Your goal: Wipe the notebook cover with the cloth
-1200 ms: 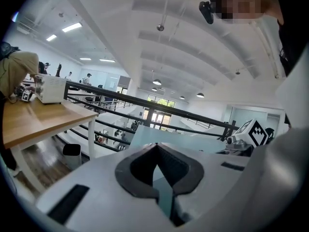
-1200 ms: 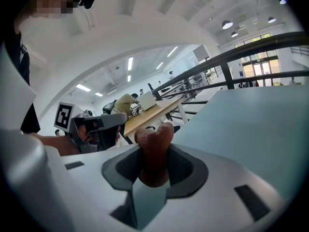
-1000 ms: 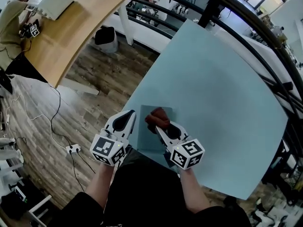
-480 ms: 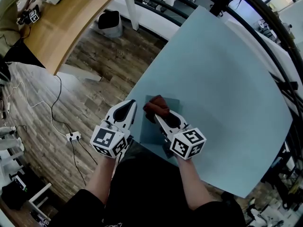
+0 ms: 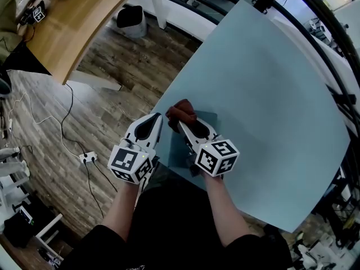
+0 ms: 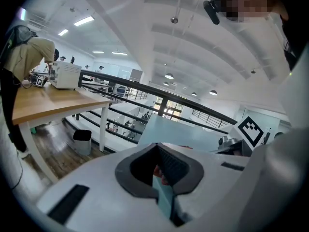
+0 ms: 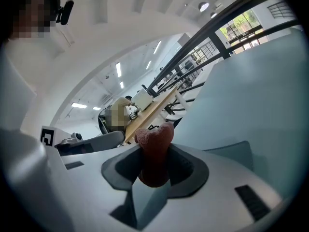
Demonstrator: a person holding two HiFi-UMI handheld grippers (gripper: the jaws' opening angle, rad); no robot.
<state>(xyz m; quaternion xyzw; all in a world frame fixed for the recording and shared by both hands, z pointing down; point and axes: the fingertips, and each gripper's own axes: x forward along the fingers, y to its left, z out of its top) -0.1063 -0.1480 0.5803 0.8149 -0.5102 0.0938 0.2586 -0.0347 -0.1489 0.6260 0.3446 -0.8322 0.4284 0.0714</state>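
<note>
A grey-blue notebook lies at the near left corner of the pale blue table. My right gripper is shut on a bunched red-brown cloth, which rests on the cover's far left part. In the right gripper view the cloth bulges up out of the shut right gripper, with the notebook to its right. My left gripper is at the notebook's left edge. In the left gripper view a thin teal notebook edge is pinched in the shut left gripper.
The table's left edge drops to a wood floor with cables and a power strip. A wooden desk with a person at it stands at the far left, with a black bin beside it. Dark railings run behind the table.
The right gripper has slid the cloth across the cover toward its far left corner, closer to the left gripper. The left gripper has kept its hold; the head camera has shifted.
</note>
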